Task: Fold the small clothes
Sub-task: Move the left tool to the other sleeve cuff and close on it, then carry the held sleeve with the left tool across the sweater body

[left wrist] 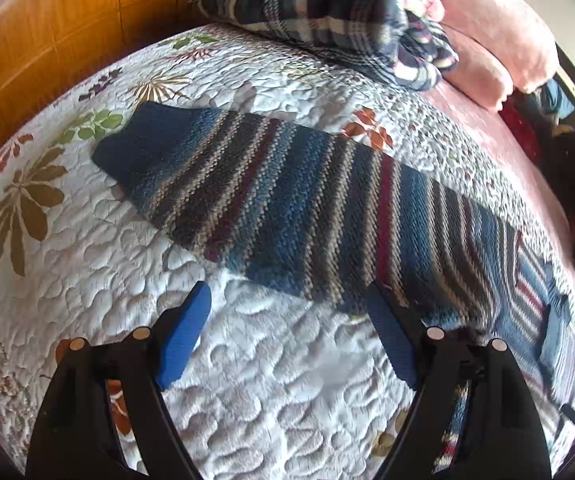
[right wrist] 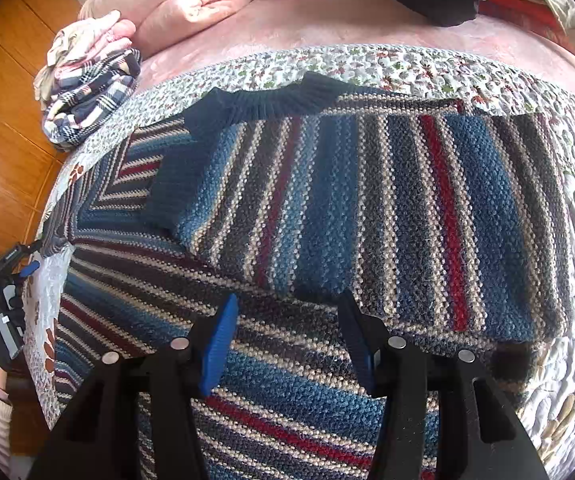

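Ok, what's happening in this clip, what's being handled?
A person with a gripper in each hand is folding a striped sweater on a quilted bedspread. One sleeve is already folded across the body. The other sleeve lies stretched out on the quilt. The left gripper and the right gripper are both open, holding nothing. A folded plaid garment lies nearby.

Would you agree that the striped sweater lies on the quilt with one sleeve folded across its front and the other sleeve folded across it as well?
Not quite. On the striped sweater, lying on the quilt, only one sleeve is folded across the front, as the right wrist view shows. The other sleeve lies stretched out over the quilt, as the left wrist view shows.
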`<action>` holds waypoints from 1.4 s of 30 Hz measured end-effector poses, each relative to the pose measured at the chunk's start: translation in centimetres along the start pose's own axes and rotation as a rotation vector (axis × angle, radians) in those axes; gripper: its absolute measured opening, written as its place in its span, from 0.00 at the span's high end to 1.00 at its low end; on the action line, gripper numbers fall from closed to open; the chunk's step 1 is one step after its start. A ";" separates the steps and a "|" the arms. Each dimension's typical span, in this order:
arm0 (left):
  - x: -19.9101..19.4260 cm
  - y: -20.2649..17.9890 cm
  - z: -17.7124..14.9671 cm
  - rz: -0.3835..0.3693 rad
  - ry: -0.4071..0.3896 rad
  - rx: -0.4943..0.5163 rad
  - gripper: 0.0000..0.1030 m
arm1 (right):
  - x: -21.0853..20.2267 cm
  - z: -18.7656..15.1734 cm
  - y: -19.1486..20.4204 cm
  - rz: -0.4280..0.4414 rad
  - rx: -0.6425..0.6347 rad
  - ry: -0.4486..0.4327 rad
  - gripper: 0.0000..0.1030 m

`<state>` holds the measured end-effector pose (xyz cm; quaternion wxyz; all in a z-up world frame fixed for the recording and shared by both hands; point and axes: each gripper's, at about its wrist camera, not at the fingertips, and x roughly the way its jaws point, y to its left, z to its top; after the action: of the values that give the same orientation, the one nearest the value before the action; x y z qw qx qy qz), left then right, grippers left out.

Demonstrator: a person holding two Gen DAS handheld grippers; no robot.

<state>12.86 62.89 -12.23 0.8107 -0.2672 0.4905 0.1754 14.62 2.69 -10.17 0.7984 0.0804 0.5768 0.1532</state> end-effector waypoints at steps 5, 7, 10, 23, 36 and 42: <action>2.9 2.4 2.0 -0.024 0.024 -0.129 0.25 | 0.2 0.1 0.2 -0.017 0.004 0.001 0.49; 3.3 2.5 2.5 -0.026 0.004 -0.140 0.25 | 0.3 0.1 0.3 -0.026 -0.002 -0.001 0.49; 3.6 2.6 3.3 -0.010 -0.016 -0.136 0.30 | 0.4 0.2 0.5 -0.041 -0.011 -0.001 0.49; 1.8 2.0 5.0 0.011 -0.098 -0.109 0.90 | 0.5 0.2 0.2 -0.047 0.005 -0.008 0.49; -3.7 -11.1 0.7 -0.221 -0.138 0.137 0.91 | -1.1 -0.4 -0.9 -0.029 0.023 -0.037 0.49; -3.9 -17.7 -2.2 -0.328 -0.117 0.191 0.91 | -1.7 -0.3 -1.4 -0.040 0.012 -0.048 0.49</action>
<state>19.17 47.42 -4.96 0.8772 -0.2546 0.4070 0.0089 14.03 0.79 -9.20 0.8145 0.0774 0.5597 0.1318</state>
